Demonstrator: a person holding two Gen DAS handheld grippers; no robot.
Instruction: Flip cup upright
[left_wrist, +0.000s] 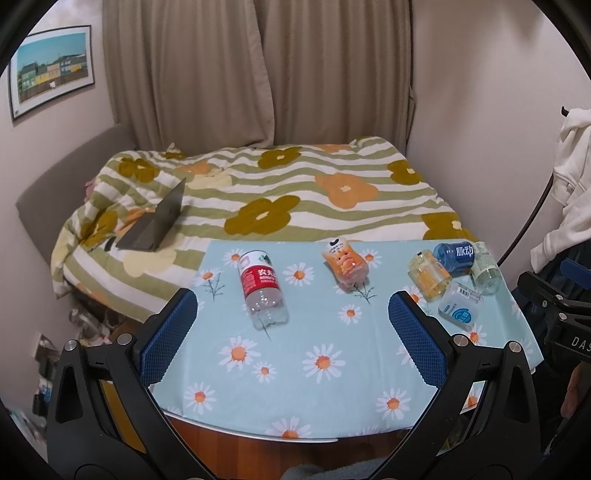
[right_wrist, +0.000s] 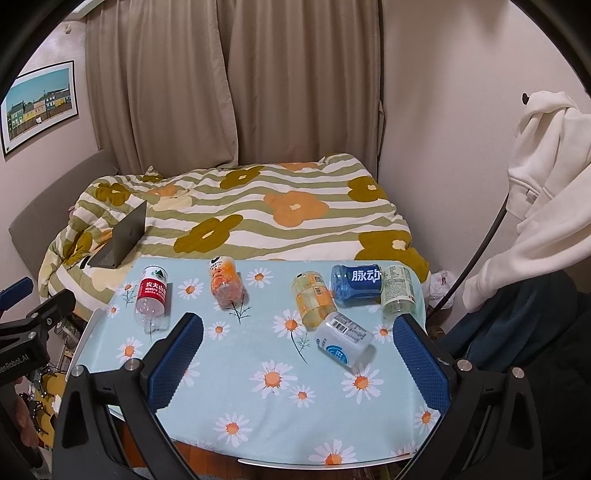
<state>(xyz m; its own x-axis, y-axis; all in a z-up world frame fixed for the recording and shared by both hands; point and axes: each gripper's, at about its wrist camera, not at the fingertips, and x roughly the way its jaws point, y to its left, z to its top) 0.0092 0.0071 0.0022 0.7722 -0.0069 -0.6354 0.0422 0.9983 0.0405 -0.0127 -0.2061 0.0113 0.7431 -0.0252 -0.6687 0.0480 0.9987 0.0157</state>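
- Bed (left_wrist: 280, 192) with striped, flower-printed quilt behind the tabletop; closed beige curtains (left_wrist: 258, 74) beyond.
- Tabletop (right_wrist: 258, 398) under a pale blue daisy-print cloth, butted against the bed's near edge.
- White hooded garment (right_wrist: 546, 192) hanging on the wall, far right.
- Framed picture (left_wrist: 51, 70) on the wall, upper left.
- Grey laptop (left_wrist: 159, 221), part open, resting on the quilt just beyond the tabletop's left far corner.
- Left gripper (left_wrist: 291, 336) low over the near tabletop, jaws spread wide, nothing between the blue pads.
- Right gripper (right_wrist: 299, 358) over the near right of the tabletop, jaws likewise released and empty; white-labelled bottle lying in the gap, untouched.
- Red-labelled water bottle (left_wrist: 262, 288) on its side, left part of the tabletop, apart from the rest.
- Orange bottle (left_wrist: 345, 264) on its side, centre far, alone.
- Cluster of four at the right far corner, all lying down: yellow-orange bottle (right_wrist: 314, 299), blue-labelled bottle (right_wrist: 356, 286) just beside it, pale green-labelled bottle (right_wrist: 399, 291) against the blue one's right end, white-labelled bottle (right_wrist: 345, 338) nearest, touching the yellow-orange one.
- No container standing upright; which one counts as the cup cannot be told.
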